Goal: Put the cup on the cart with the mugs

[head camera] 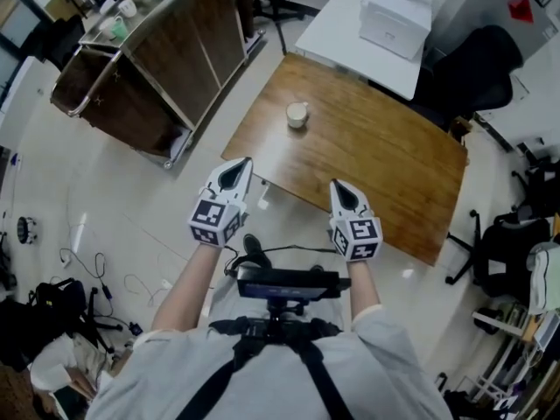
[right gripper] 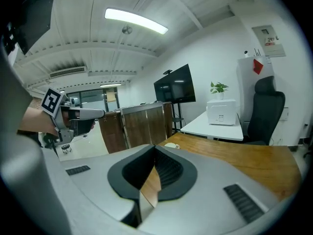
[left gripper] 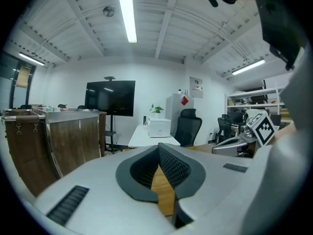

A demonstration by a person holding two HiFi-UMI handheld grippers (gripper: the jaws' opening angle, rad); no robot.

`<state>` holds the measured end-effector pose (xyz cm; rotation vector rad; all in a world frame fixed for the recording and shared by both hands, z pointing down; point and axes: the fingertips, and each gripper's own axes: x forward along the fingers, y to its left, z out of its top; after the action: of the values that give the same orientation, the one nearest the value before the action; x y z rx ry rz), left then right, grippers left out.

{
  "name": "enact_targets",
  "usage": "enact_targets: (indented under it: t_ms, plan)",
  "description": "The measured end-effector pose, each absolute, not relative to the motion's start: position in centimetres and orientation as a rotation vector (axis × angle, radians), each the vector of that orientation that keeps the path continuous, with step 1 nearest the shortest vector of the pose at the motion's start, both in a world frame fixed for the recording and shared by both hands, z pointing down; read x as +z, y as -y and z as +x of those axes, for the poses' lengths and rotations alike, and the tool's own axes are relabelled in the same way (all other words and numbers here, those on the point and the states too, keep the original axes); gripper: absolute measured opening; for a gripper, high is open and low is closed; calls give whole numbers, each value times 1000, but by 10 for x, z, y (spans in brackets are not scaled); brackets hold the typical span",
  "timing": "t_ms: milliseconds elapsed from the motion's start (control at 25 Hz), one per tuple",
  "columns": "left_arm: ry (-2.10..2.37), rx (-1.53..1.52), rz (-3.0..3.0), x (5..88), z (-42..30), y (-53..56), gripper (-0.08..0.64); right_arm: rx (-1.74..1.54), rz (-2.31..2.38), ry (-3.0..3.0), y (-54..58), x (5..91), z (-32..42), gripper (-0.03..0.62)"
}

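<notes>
A small pale cup (head camera: 297,114) stands alone on the wooden table (head camera: 376,160), toward its far left corner. In the right gripper view the cup (right gripper: 171,145) peeks just over the jaw tips. The wood-panelled metal cart (head camera: 153,55) stands at the upper left, with mugs (head camera: 120,17) on its top shelf. My left gripper (head camera: 242,164) hovers at the table's near edge, shut and holding nothing. My right gripper (head camera: 338,186) hangs over the near part of the table, also shut and holding nothing. Both are well short of the cup.
A white desk (head camera: 372,24) with a white box (head camera: 398,16) and a plant adjoins the table's far side. A black office chair (head camera: 472,73) stands at the table's right. Cables and bags (head camera: 52,313) lie on the floor at the left.
</notes>
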<state>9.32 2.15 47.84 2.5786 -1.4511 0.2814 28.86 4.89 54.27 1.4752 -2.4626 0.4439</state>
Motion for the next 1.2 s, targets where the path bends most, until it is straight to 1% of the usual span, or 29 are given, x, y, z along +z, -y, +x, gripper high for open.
enact_targets:
  t_ms: [400,440,480,560,680,840,960,1080,1120,1200]
  plan:
    - [1304,331,2657,486,33,29,5,508,1577,2354,22,578,210,2]
    - [1298,338,2653,488,26,34,4,516,1586,2335,30,584,205,24]
    - [1295,339,2644,491,21,39,5,524,1590,2315,38,591,202,75]
    - [1291,334,2627,497,15,47,5,542,1580,2284,52,604,198,153]
    - [1290,350,2625,504,16,60,5,548,1562,2279,75,619,195,232]
    - [1318,346,2584,506,15,80,3,546,1517,2246,116,656,195,308]
    - [1319,352,2582,509,12,92,4,565,1509,2202,144,680,194,385]
    - [1324,400,2551,515,11,105,5,562,1499,2179,170,698,192,417]
    - [1316,402,2563,519,13,109,3,559,1494,2176,178,704,191,417]
    - [1296,405,2591,528,16,114,3,552,1484,2173,193,715,191,444]
